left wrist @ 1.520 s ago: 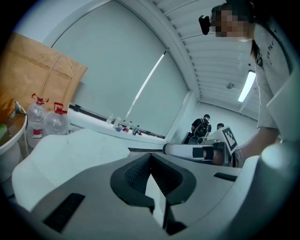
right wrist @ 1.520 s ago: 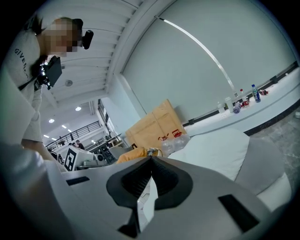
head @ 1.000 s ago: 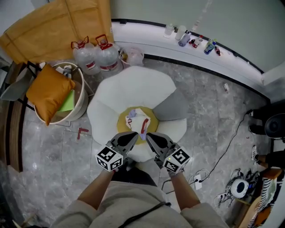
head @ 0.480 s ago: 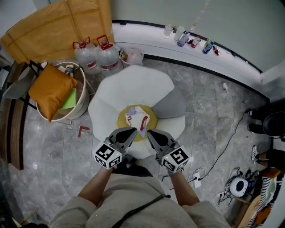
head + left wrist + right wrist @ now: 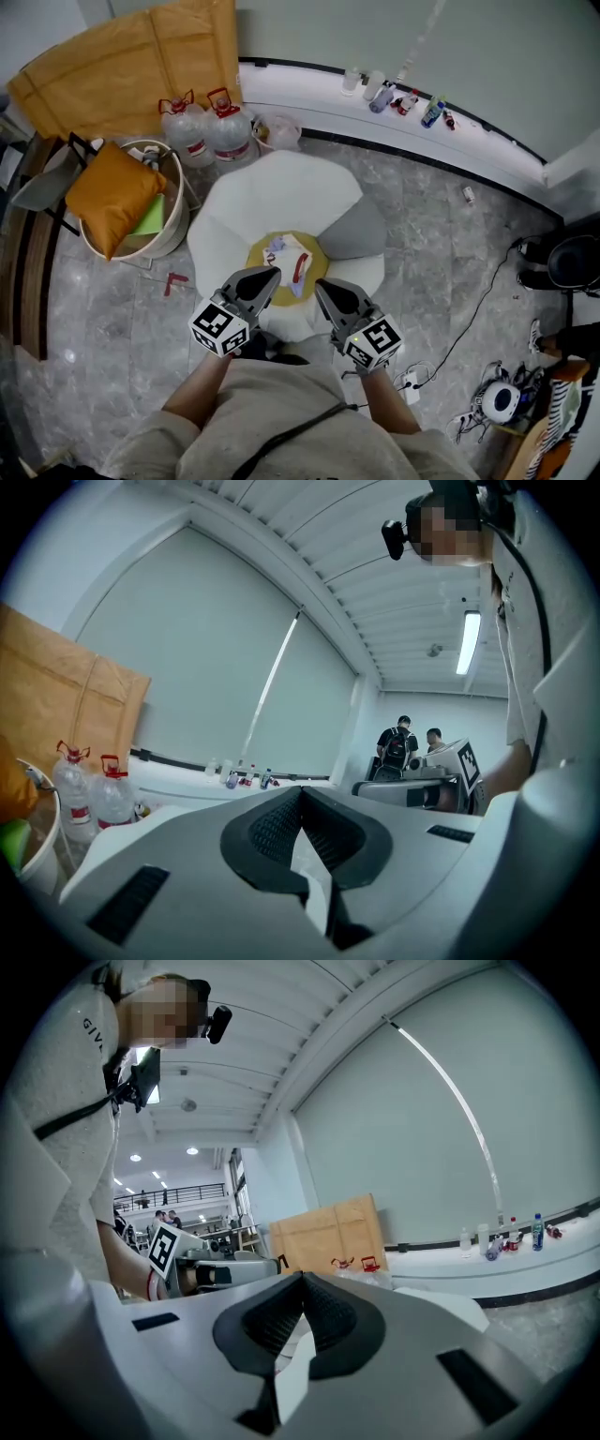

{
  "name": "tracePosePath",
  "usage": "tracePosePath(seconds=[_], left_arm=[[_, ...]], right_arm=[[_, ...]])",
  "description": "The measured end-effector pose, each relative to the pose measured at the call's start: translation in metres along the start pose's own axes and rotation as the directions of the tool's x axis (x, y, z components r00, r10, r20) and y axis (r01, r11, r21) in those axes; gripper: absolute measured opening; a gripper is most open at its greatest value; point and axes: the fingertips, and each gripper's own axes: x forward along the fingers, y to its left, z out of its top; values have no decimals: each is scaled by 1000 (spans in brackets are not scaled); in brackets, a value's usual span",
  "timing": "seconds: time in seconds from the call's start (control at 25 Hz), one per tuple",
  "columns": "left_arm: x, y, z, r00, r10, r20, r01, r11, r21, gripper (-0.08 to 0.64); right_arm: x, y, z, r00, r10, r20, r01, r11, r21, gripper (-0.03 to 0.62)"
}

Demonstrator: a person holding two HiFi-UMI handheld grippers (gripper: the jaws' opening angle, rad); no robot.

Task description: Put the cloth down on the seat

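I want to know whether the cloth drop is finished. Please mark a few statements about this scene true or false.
The cloth lies on the yellow centre of the seat. True.
The right gripper grips the cloth. False: its shut jaws hold nothing.
Two water jugs stand beyond the seat. True.
The orange cushion lies on the seat. False: it sits in the basket.

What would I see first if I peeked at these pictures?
The big white flower-shaped seat in the middle of the floor, with a small white-and-red cloth lying on its yellow centre. Just below it, the left gripper and right gripper hang with jaws shut, and an orange cushion sits in a round tub at left.
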Motion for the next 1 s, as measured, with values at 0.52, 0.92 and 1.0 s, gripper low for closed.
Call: tracePosePath(seconds=[0.52,0.92,1.0], left_arm=[[-25,-5,32,997,40,63,-41,999,18,14],[-34,-18,41,996,44,79,-45,999,12,14],[-35,-19,38,996,37,77,-38,999,16,14]], right_arm=[[-15,17,25,1000,15,24,-14,999,-42,18],[-19,27,31,999,4,48,-2,999,-40,18],[-21,28,30,999,-2,47,3,999,-34,18]])
